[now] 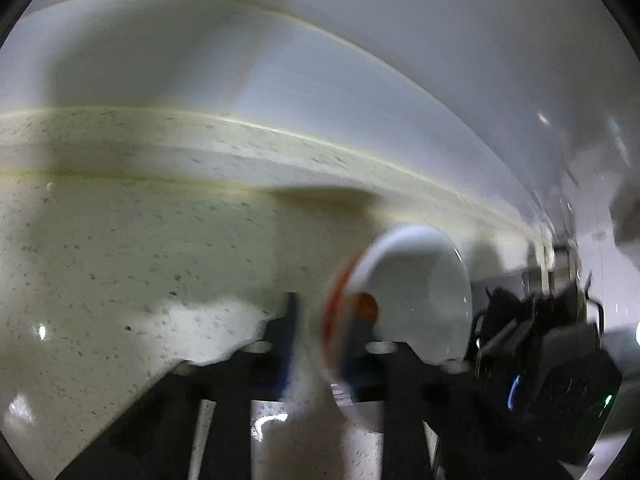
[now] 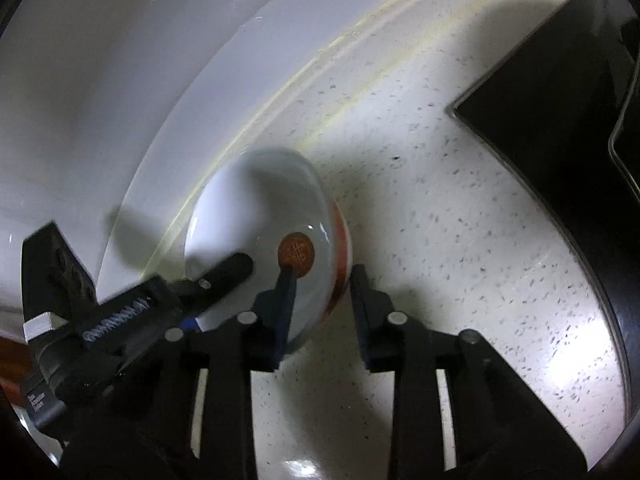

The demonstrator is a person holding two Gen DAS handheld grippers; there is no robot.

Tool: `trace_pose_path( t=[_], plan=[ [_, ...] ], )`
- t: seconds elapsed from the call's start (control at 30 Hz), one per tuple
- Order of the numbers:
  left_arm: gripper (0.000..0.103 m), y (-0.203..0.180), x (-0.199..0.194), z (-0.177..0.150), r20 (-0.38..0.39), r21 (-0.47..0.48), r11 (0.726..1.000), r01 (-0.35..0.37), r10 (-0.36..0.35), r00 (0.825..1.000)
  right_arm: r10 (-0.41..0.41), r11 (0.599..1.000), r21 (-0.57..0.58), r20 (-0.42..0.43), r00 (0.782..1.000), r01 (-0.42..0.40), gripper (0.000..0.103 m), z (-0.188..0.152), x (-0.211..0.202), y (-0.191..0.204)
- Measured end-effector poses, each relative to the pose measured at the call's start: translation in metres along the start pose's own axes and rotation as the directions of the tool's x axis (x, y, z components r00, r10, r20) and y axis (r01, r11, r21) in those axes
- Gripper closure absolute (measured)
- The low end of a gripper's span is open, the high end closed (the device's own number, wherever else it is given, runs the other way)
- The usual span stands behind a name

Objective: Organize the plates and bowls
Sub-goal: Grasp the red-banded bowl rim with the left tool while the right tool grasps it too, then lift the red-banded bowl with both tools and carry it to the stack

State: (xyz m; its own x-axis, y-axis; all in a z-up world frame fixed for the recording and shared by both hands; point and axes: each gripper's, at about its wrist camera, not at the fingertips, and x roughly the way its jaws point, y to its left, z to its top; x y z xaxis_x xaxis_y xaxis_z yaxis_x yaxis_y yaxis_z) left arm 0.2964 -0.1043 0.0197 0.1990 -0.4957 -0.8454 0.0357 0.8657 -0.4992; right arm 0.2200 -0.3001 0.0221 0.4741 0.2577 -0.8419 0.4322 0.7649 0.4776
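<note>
A white bowl (image 2: 256, 216) with an orange-red band outside and an orange medallion (image 2: 296, 255) inside is tilted over the speckled counter. In the right wrist view my right gripper (image 2: 323, 276) straddles its near wall, one blue pad inside and the other against the banded outside, shut on it. From the left, a finger (image 2: 230, 270) of my left gripper reaches into the same bowl. The left wrist view is blurred. There the bowl (image 1: 420, 292) stands on edge and my left gripper (image 1: 326, 320) is shut on its rim. The right gripper's black body (image 1: 540, 356) is close by on the right.
A cream speckled countertop (image 2: 460, 280) runs up to a white wall (image 2: 100, 80) with a yellowed seam (image 1: 280, 132) along the joint. A black recess (image 2: 560, 100) cuts into the counter at the upper right of the right wrist view.
</note>
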Motion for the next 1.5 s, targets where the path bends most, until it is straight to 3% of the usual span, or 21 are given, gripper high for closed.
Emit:
trace_pose_path(
  t=[0.07, 0.37, 0.77, 1.1, 1.5],
  plan=[
    [0.094, -0.004, -0.004, -0.009, 0.019, 0.051, 0.997, -0.05, 0.049, 0.999, -0.004, 1.0, -0.019, -0.013, 1.0, 0.004, 0.075, -0.009, -0.005, 0.002],
    [0.094, 0.012, -0.03, -0.074, -0.016, 0.016, 0.993, -0.113, 0.114, 0.993, 0.014, 0.999, -0.04, -0.101, 0.995, -0.018, 0.075, -0.066, -0.026, -0.01],
    [0.093, 0.028, -0.06, -0.164, -0.018, -0.01, 0.994, -0.106, 0.106, 0.994, 0.016, 0.992, -0.122, -0.167, 0.986, -0.037, 0.075, -0.143, -0.07, -0.023],
    [0.093, 0.026, -0.078, -0.213, 0.001, 0.066, 0.989, -0.133, 0.133, 0.991, 0.016, 0.988, -0.146, -0.192, 0.981, -0.045, 0.075, -0.169, -0.087, -0.041],
    [0.091, 0.017, -0.115, -0.239, 0.077, 0.118, 0.984, -0.137, 0.129, 0.989, 0.055, 0.983, -0.166, -0.164, 0.985, -0.082, 0.075, -0.189, -0.119, -0.037]
  ],
)
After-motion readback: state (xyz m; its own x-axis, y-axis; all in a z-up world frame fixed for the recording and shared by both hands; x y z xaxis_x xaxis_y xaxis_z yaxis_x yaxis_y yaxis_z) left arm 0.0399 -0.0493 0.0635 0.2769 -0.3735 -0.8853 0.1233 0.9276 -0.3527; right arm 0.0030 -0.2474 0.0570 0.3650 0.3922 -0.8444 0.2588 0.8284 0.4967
